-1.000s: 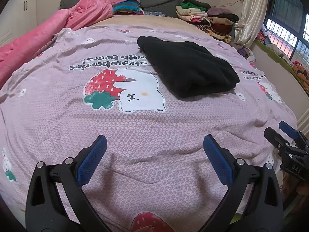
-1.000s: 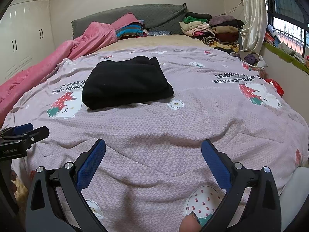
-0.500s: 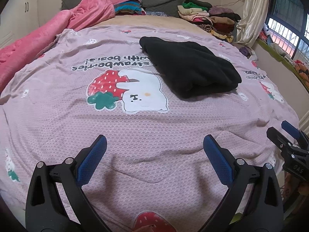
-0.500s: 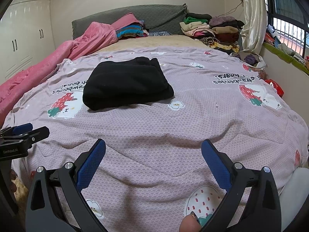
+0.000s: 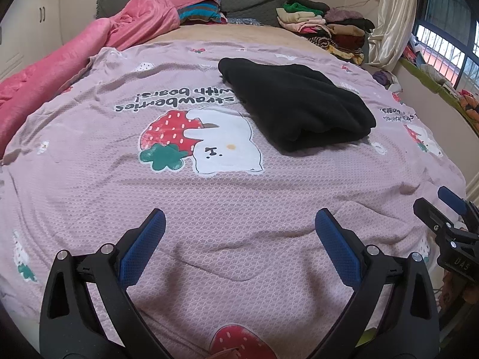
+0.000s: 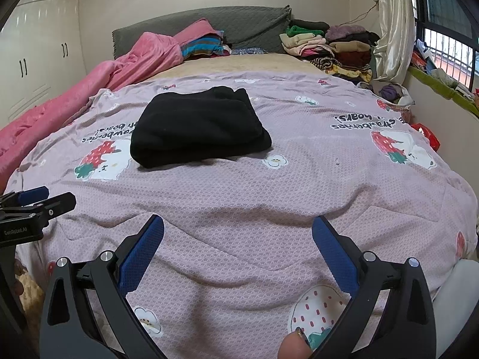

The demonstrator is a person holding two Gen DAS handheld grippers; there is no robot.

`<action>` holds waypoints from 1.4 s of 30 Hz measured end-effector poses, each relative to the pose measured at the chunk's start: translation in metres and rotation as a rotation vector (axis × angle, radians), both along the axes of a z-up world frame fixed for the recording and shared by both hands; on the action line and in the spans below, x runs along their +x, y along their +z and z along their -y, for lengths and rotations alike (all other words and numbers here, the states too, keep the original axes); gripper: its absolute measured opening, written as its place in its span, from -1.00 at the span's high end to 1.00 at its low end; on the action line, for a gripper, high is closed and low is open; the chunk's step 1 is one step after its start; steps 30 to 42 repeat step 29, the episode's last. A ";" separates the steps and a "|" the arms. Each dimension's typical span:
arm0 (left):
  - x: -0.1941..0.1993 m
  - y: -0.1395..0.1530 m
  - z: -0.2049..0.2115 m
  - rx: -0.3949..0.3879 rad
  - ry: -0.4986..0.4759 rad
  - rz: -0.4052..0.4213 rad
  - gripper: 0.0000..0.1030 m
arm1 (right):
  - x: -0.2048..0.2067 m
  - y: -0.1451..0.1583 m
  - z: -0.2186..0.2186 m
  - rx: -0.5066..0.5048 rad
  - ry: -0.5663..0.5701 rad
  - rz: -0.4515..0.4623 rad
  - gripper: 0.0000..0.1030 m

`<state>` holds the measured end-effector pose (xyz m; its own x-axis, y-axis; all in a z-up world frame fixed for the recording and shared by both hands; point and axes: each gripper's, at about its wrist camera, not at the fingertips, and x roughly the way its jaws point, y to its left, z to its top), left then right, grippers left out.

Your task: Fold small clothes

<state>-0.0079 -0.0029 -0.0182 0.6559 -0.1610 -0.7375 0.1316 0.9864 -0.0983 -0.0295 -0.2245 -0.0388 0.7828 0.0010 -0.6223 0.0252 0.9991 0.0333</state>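
- The black garment (image 5: 296,101) lies folded in a thick rectangular bundle on the pink bedspread (image 5: 89,185), well ahead of both tongs and touching neither.
- From the left gripper (image 5: 239,233) it sits ahead and to the right; from the right gripper (image 6: 238,237) it sits ahead and to the left.
- Left gripper: jaws spread wide, nothing between the blue pads, low over the spread's near edge.
- Right gripper: equally wide apart and empty.
- Beside the garment, a strawberry-and-bear print (image 5: 200,143).
- Farther off: a pink blanket (image 5: 74,56) to the left, a stack of clothes (image 6: 329,45) by the headboard.
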 end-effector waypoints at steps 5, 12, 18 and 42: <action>-0.001 0.000 -0.001 0.008 0.003 -0.003 -0.81 | 0.000 0.000 0.000 0.000 0.000 0.000 -0.91; -0.001 -0.001 -0.003 0.009 0.012 -0.017 -0.81 | -0.003 0.001 0.001 -0.002 -0.021 0.004 -0.91; 0.003 -0.006 -0.011 -0.037 0.027 -0.059 -0.81 | -0.012 0.001 0.033 0.005 -0.173 0.015 -0.91; 0.050 0.021 -0.257 -0.050 0.551 -0.073 -0.81 | -0.127 -0.042 0.330 0.047 -1.127 -0.165 -0.91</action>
